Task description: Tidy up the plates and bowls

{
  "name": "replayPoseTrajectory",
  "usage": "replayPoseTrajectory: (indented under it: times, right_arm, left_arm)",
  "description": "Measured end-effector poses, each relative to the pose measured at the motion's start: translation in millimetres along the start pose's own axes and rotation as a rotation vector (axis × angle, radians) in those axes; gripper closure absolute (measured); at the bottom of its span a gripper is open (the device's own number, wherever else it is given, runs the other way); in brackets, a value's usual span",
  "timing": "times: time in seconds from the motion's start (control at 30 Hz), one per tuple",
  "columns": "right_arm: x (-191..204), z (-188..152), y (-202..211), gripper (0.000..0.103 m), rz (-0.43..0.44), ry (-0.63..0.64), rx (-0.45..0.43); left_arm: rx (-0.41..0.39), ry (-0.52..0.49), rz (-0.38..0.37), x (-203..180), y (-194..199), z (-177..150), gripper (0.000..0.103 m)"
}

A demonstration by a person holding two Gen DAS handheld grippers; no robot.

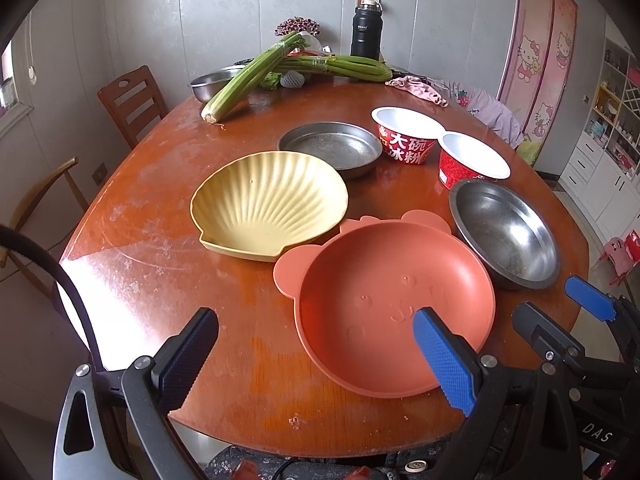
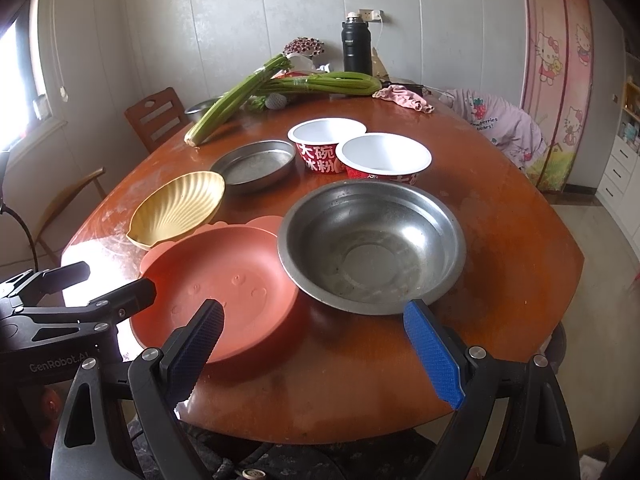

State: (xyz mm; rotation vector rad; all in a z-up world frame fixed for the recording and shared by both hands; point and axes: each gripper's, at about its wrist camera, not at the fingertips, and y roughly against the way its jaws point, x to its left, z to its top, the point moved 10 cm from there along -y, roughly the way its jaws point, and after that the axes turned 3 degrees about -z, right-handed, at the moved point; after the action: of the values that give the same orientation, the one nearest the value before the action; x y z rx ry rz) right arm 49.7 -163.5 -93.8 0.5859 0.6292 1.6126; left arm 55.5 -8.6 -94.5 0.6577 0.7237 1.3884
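An orange bear-shaped plate [image 1: 394,312] [image 2: 224,288] lies at the near edge of the round wooden table [image 1: 160,240]. Behind it sits a yellow shell plate [image 1: 270,204] [image 2: 178,208], then a flat steel pan [image 1: 330,148] [image 2: 254,164]. A steel bowl [image 1: 506,236] [image 2: 372,244] stands to the right, with two red paper bowls [image 1: 408,134] [image 1: 472,160] [image 2: 326,146] [image 2: 384,158] beyond it. My left gripper [image 1: 316,360] hovers open over the near edge, one finger above the orange plate. My right gripper [image 2: 316,356] is open just before the steel bowl. Both hold nothing.
Celery bunches [image 1: 256,76], a steel basin [image 1: 212,84], a black flask [image 1: 366,32] and a pink cloth [image 1: 420,90] crowd the table's far side. Wooden chairs [image 1: 130,100] stand at the left, a chair with clothing [image 2: 500,124] at the right.
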Motion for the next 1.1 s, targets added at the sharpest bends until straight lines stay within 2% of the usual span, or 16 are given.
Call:
replayPoseTrajectory:
  times: [0.27,0.47,0.9,1.1]
  right_arm:
    - [1.6,0.2,2.2,0.011,-0.003,0.005,-0.003]
    - [11.8,5.8,1.0,0.011,0.009,0.019,-0.001]
    - [61.3,48.0,-12.7,0.011,0.057,0.116,-0.001]
    - [84.8,67.4,-23.9,0.011,0.112,0.133,0.010]
  left_arm:
    - [-0.001,0.004,0.000,2.7,1.0,-1.0,0.004]
    - [0.002,0.033,0.000,18.7,0.2,1.4,0.004]
    - [0.002,0.147,0.060,83.0,0.1,19.2,0.004]
    - [0.010,0.189,0.075,115.2,-0.9,26.7,0.004]
